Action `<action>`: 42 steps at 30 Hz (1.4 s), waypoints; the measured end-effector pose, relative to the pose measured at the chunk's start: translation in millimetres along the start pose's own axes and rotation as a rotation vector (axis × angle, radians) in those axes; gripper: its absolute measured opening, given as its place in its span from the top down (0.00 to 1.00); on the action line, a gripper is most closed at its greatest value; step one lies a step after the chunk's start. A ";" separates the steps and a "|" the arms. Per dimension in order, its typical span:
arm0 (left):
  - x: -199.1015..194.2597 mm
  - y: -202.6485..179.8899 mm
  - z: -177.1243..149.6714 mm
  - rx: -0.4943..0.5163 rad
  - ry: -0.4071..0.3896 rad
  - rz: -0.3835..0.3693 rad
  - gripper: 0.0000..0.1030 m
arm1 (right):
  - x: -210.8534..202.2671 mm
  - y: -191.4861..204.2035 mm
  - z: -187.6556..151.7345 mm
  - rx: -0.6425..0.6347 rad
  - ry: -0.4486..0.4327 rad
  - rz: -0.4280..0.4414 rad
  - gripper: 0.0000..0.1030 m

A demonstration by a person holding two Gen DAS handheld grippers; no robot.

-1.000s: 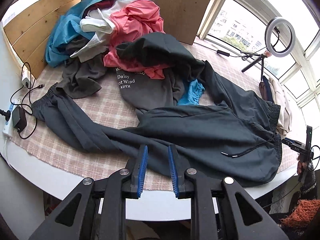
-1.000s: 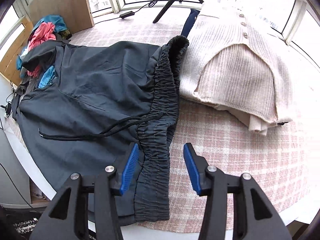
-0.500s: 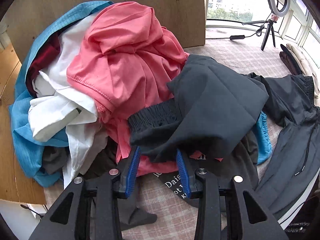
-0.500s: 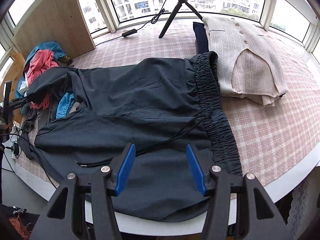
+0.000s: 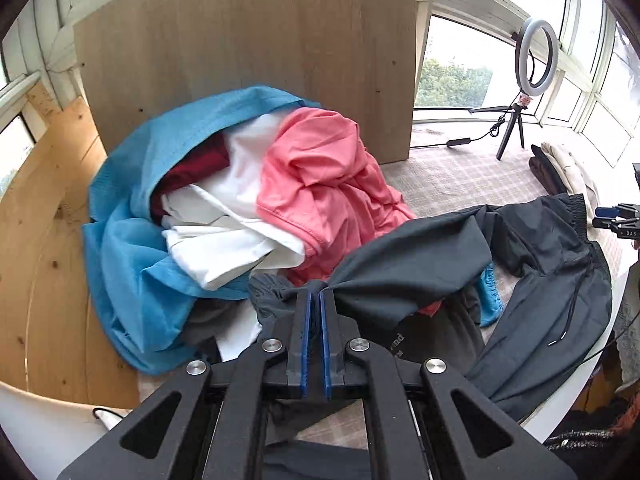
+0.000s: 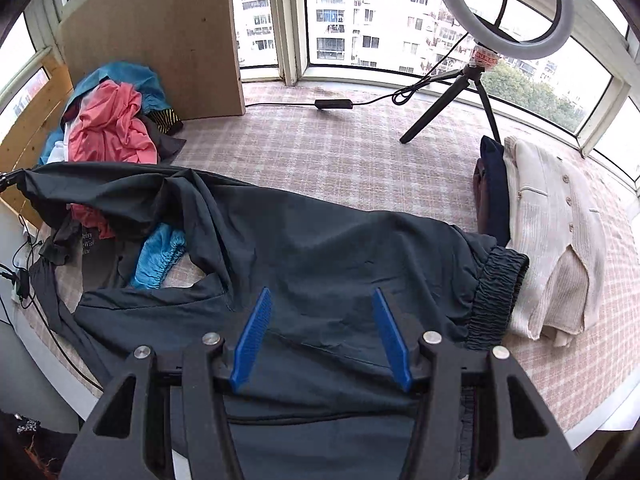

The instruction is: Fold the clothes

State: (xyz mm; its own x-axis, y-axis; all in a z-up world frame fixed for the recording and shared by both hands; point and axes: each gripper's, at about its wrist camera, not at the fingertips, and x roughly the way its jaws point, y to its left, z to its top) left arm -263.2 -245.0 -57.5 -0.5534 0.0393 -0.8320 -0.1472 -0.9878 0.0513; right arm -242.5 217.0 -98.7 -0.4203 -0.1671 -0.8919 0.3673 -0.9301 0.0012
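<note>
The left gripper (image 5: 315, 300) had closed its jaws on a trouser-leg hem of the dark trousers (image 6: 328, 264), which 0.5 s earlier sat between open jaws. The leg now stretched taut above the heap (image 5: 224, 208) at far left, likely ready to be drawn out flat. The right gripper (image 6: 322, 336), jaws apart, hovered over the seat, nearer than 1 s before. The trousers lay spread along the bench's (image 6: 344, 148) near edge.

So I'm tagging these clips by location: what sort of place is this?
Probably an enclosed apartment balcony or sunroom set up for filming: wraparound windows facing apartment blocks, a ring light on a tripod, and a cloth-covered table piled with laundry.
</note>
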 end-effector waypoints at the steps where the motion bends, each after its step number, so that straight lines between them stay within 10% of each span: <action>1: -7.4 9.3 -5.6 0.004 0.005 0.049 0.95 | 12.1 3.2 6.7 -0.017 0.016 0.001 0.49; 5: 11.8 43.5 -33.4 -0.079 0.089 0.103 0.70 | 50.6 23.9 27.8 -0.079 0.060 0.051 0.49; 13: 72.1 57.7 -64.4 -0.112 0.217 0.105 0.53 | 103.2 56.2 69.1 -0.272 0.095 0.080 0.49; 23: 145.6 123.5 -76.1 -0.491 0.281 -0.257 0.47 | 145.2 72.9 97.5 -0.397 0.143 0.201 0.44; 26: 152.1 120.3 -74.4 -0.554 0.245 -0.381 0.52 | 150.2 77.2 100.9 -0.450 0.140 0.215 0.44; 29: 144.0 104.8 -68.1 -0.523 0.217 -0.381 0.97 | 155.2 81.4 104.3 -0.503 0.137 0.229 0.44; 42: 18.7 98.7 -38.0 -0.444 -0.009 -0.147 0.97 | 209.2 106.9 121.0 -0.644 0.218 0.362 0.41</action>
State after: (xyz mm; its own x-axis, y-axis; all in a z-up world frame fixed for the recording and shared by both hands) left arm -257.0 -347.5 -89.0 -0.5606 0.1827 -0.8077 0.1394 -0.9406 -0.3095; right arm -391.5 43.0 -230.4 -0.0335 -0.2941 -0.9552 0.8895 -0.4446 0.1057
